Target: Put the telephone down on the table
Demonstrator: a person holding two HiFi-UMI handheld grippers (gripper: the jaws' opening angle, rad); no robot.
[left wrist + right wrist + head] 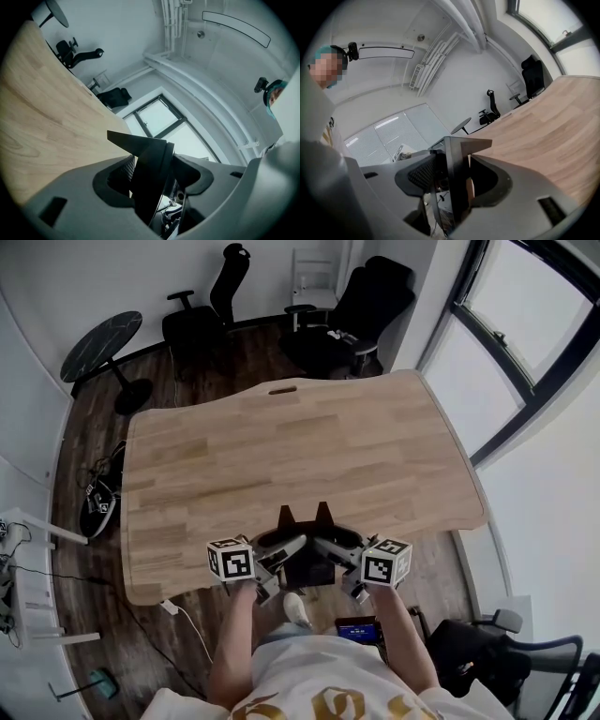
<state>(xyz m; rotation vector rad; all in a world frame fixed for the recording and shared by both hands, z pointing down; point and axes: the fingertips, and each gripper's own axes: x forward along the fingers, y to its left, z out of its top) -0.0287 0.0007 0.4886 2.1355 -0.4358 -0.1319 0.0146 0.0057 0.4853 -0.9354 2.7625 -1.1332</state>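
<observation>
The telephone [309, 570] is a black flat thing with two pointed tips, held over the near edge of the wooden table [300, 446]. My left gripper [286, 551] is shut on its left side and my right gripper [331, 549] on its right side. In the left gripper view the black telephone [140, 145] stands between the jaws of the left gripper [151, 176], against the ribbed pad. The right gripper view shows the telephone [457, 154] clamped the same way in the right gripper [454, 180]. Its lower part is hidden behind the jaws.
Black office chairs [361, 306] [211, 310] stand beyond the table's far edge, and a round black side table [101, 343] at the far left. Cables and a shoe [98, 498] lie on the floor at left. A window [506, 324] runs along the right.
</observation>
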